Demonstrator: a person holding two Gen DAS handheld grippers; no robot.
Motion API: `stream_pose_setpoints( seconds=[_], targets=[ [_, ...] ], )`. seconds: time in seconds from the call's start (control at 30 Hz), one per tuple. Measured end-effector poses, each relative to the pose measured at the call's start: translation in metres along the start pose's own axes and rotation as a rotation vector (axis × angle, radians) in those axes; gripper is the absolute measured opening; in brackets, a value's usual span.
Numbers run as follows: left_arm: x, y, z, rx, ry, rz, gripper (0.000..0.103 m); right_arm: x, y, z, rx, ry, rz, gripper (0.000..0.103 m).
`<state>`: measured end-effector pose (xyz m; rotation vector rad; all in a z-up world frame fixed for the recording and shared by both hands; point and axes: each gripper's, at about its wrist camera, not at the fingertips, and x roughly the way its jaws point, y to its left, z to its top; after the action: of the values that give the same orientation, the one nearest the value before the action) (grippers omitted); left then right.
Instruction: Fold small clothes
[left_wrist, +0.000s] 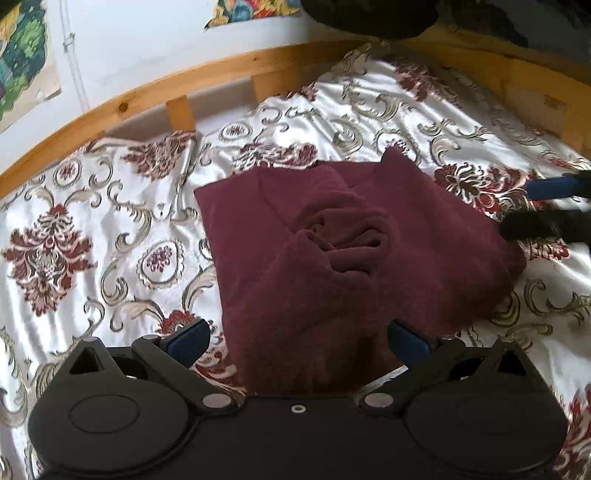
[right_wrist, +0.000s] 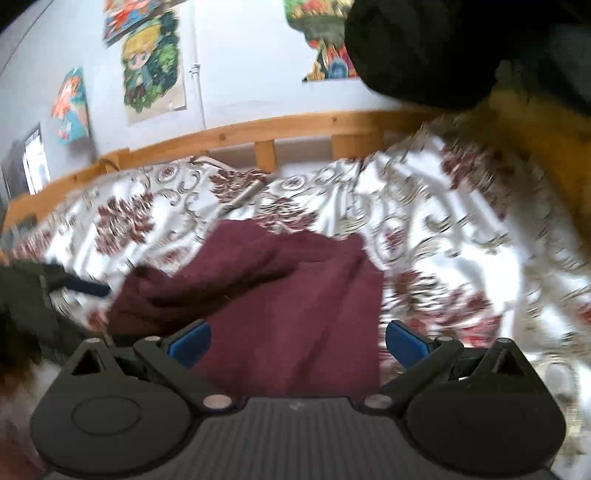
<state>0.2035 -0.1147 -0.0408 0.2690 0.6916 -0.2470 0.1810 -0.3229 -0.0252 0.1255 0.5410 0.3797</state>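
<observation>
A maroon knitted garment (left_wrist: 332, 251) lies partly folded on the bed, with a bunched swirl of fabric at its middle. It also shows in the right wrist view (right_wrist: 295, 302). My left gripper (left_wrist: 299, 339) is open, its blue pads apart on either side of the garment's near edge. My right gripper (right_wrist: 297, 341) is open over the garment's near part; that view is motion-blurred. The right gripper's blue finger (left_wrist: 554, 186) shows at the garment's right edge in the left wrist view. The left gripper's finger (right_wrist: 85, 286) shows at the garment's left in the right wrist view.
The bed is covered by a white satin spread (left_wrist: 92, 240) with red and silver floral patterns. A wooden bed rail (left_wrist: 147, 99) runs along the far side against a wall with colourful posters (right_wrist: 155, 62). A dark shape (right_wrist: 424, 48) hangs at the top.
</observation>
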Motion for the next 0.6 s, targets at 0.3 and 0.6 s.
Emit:
stream_pose_setpoints(
  seconds=[0.3,0.6],
  targets=[
    [-0.007,0.020,-0.009,0.046,-0.119,-0.038,0.086,0.103,0.011,0.047,0.182,0.169,0.156,0.102],
    [0.006,0.012,-0.008,0.090,-0.100,-0.100,0.046,0.168,-0.005,0.043,0.446,0.212,0.066,0.073]
  ],
)
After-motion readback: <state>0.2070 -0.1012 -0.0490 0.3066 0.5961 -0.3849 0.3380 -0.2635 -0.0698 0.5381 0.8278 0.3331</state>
